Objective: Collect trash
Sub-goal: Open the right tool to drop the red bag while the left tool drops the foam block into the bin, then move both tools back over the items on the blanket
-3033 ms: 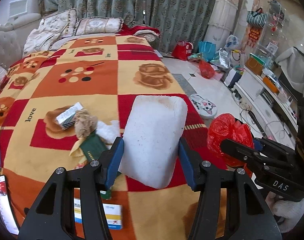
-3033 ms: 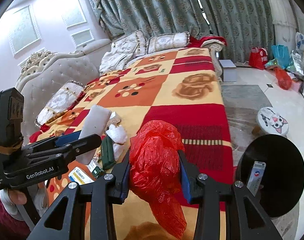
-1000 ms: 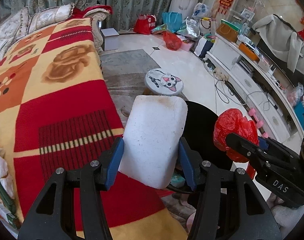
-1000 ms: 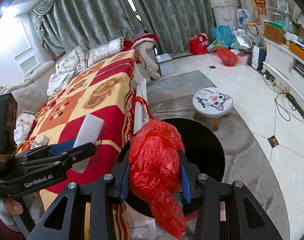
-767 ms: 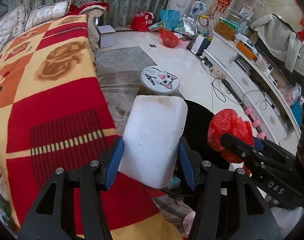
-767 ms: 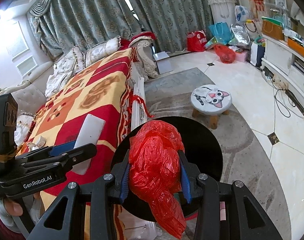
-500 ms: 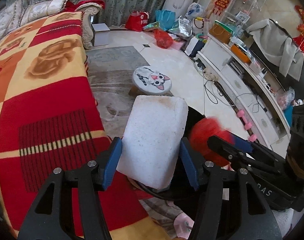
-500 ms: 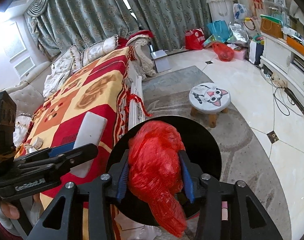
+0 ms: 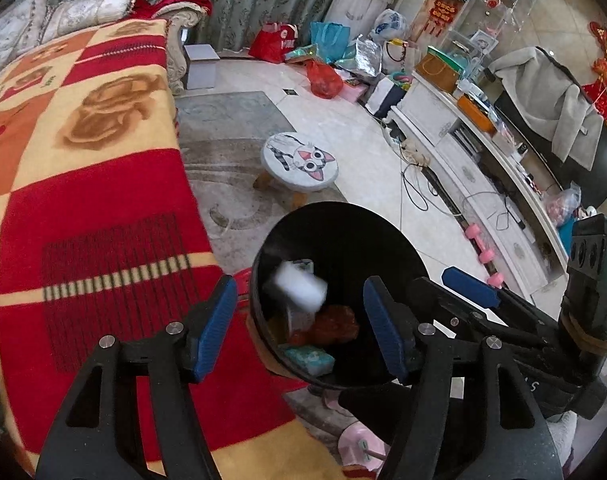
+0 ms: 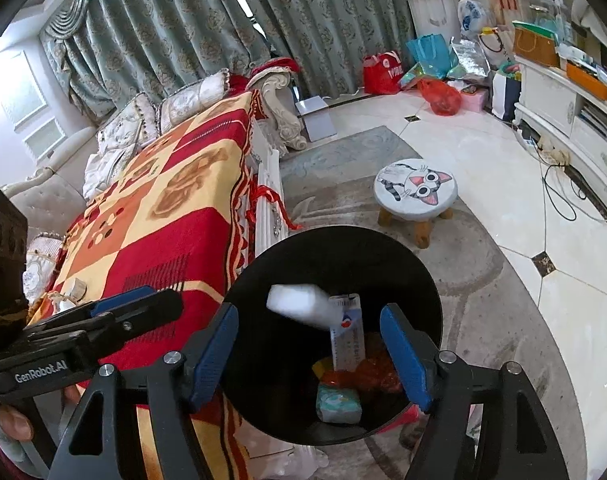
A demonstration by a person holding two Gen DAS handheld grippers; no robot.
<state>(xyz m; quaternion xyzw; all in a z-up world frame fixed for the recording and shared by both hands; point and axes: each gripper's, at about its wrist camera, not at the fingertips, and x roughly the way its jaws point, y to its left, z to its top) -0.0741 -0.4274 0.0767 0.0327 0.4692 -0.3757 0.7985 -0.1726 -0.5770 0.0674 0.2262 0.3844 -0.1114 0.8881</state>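
Note:
A round black trash bin (image 9: 339, 220) (image 10: 335, 240) stands on the floor beside the bed. Both grippers hang over its mouth. My left gripper (image 9: 301, 322) has its jaws opening with nothing between them. The white foam block (image 9: 299, 284) (image 10: 297, 304) is blurred, in mid-fall inside the bin. My right gripper (image 10: 309, 356) also has its jaws opening and holds nothing. The red plastic bag (image 9: 335, 322) (image 10: 377, 370) lies at the bin's bottom among a tall box (image 10: 345, 332) and a teal packet (image 10: 338, 402).
The bed with its red and yellow blanket (image 9: 83, 200) (image 10: 163, 216) runs along the left. A cat-face stool (image 9: 299, 160) (image 10: 415, 188) stands just beyond the bin. Bags (image 9: 323, 76) and a white cabinet (image 9: 463, 136) line the far side. More trash (image 10: 73, 290) lies on the blanket.
Both grippers have opened over the bin. The white foam block left the left gripper and is falling in. The red bag dropped out of the right gripper to the bin's bottom.

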